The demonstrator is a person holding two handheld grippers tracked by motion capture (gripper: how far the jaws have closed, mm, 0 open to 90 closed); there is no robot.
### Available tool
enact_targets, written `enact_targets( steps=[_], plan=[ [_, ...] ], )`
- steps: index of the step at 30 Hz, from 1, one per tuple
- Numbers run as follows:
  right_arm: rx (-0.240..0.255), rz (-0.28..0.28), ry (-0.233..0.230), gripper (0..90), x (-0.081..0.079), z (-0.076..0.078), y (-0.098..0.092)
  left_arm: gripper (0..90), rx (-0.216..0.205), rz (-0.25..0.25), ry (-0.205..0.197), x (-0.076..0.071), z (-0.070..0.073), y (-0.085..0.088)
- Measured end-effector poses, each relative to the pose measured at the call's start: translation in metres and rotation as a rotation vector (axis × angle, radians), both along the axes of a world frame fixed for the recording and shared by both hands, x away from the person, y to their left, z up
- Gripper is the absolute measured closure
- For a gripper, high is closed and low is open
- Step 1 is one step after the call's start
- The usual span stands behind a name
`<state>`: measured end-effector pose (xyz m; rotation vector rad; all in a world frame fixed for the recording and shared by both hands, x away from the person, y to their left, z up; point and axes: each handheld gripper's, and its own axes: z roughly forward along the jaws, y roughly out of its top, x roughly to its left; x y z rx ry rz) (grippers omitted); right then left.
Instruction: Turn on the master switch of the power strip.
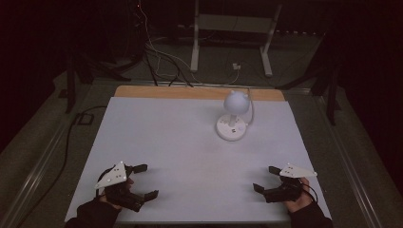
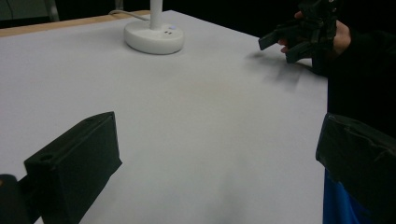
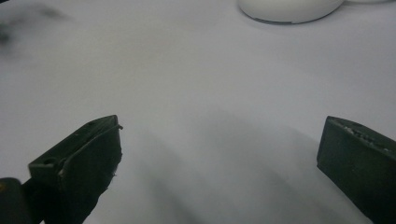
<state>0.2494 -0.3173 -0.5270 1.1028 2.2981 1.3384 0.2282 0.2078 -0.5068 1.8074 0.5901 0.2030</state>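
Dim room, white table [image 1: 157, 142] with one thing on it: a small white desk lamp [image 1: 233, 116], round base, short upright stem, globe head, cord trailing off the far edge. It stands in the far right part of the table

Left gripper [image 1: 141, 181] near the front left corner, jaws spread wide, nothing between them. Right gripper [image 1: 266, 179] near the front right corner, jaws likewise wide apart and empty

Key relation: lamp lies ahead of both grippers, well apart from each, but clearly on the right gripper's side; from it the base [image 3: 289, 9] sits ahead and a little inward. From the left gripper the lamp base [image 2: 154, 37] is far across the table. Stem axis vertical. My judgement: the right hand has the shorter reach
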Motion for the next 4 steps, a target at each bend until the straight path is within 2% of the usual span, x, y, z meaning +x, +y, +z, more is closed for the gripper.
enact_targets(
  steps=[4],
  plan=[
    [-0.003, -0.001, 0.001, 0.0, 0.0000, -0.0002, -0.0002, 0.2, -0.001, -0.001, -0.002, -0.0001, 0.0001, -0.0002]
  ],
)
